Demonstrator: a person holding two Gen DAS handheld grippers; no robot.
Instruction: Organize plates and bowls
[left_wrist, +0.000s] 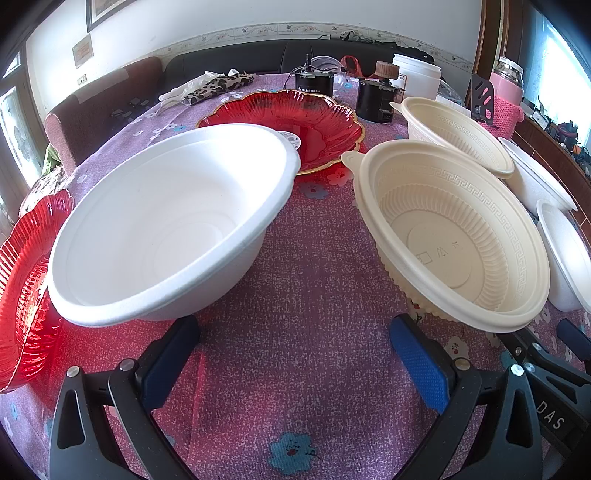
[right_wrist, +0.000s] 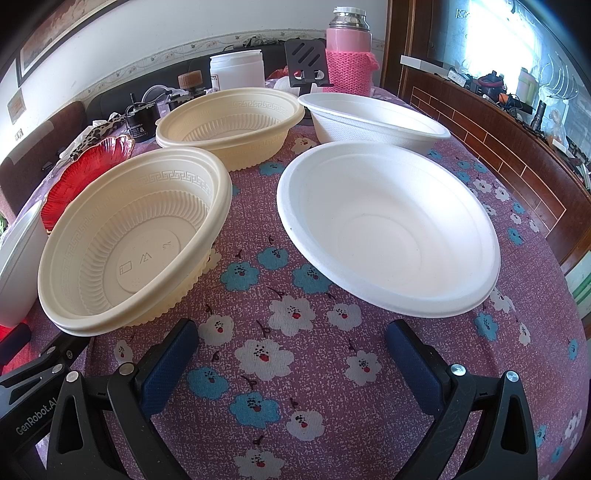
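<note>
In the left wrist view a white foam bowl (left_wrist: 162, 229) sits front left, a cream ribbed bowl (left_wrist: 454, 240) front right and a second cream bowl (left_wrist: 458, 133) behind it. One red glass plate (left_wrist: 291, 122) lies at the back and another (left_wrist: 26, 288) at the left edge. My left gripper (left_wrist: 295, 354) is open and empty above the cloth between the bowls. In the right wrist view the near cream bowl (right_wrist: 136, 240) is at left, a white foam bowl (right_wrist: 388, 229) at right and another white bowl (right_wrist: 373, 118) behind. My right gripper (right_wrist: 291, 350) is open and empty.
The table has a purple floral cloth (right_wrist: 280, 295). At its back stand a pink knit-covered flask (right_wrist: 349, 55), a white jar (right_wrist: 236, 70), a black phone stand (right_wrist: 306, 62) and small dark appliances (left_wrist: 310, 81). A wooden cabinet (right_wrist: 517, 155) runs along the right.
</note>
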